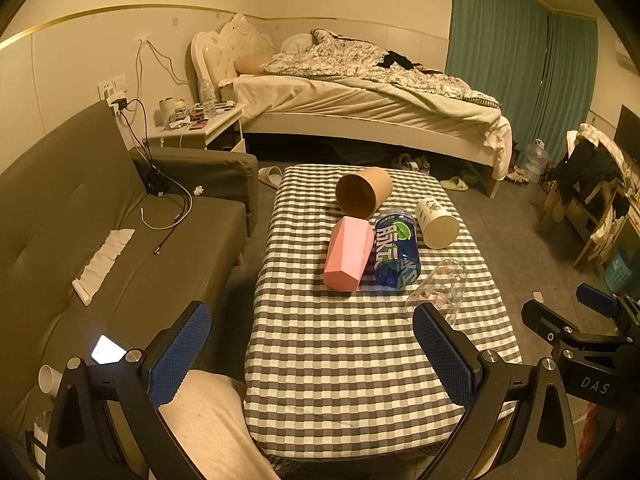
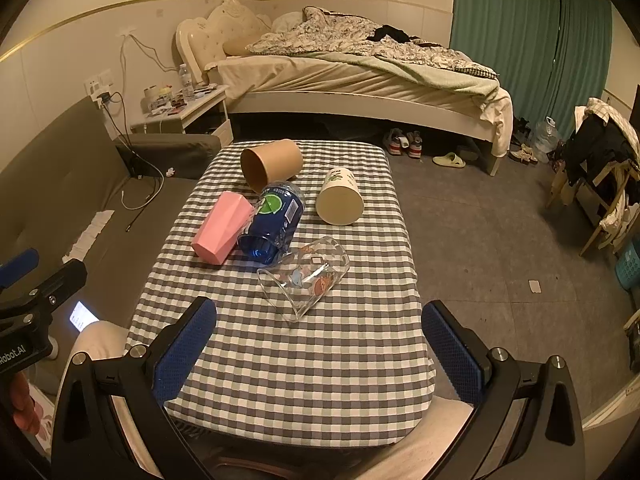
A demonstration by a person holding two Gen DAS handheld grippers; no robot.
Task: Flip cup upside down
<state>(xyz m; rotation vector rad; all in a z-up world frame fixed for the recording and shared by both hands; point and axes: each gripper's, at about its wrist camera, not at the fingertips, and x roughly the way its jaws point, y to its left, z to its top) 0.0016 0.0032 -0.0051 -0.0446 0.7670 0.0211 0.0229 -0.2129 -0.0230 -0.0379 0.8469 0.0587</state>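
Note:
Several cups lie on their sides on the checkered table (image 1: 340,360) (image 2: 320,380): a brown paper cup (image 1: 363,192) (image 2: 271,163), a pink faceted cup (image 1: 347,254) (image 2: 222,229), a blue plastic cup (image 1: 396,252) (image 2: 273,222), a white printed cup (image 1: 437,223) (image 2: 340,197) and a clear glass with cartoon prints (image 1: 438,292) (image 2: 304,276). My left gripper (image 1: 312,356) is open and empty above the table's near edge. My right gripper (image 2: 318,352) is open and empty, just short of the clear glass.
A grey sofa (image 1: 100,220) with cables and a tissue stands left of the table. A bed (image 1: 360,96), a nightstand (image 1: 200,124) and green curtains (image 1: 500,52) are beyond. A chair with clothes (image 1: 592,184) stands at right. A lit phone (image 1: 106,350) lies by my leg.

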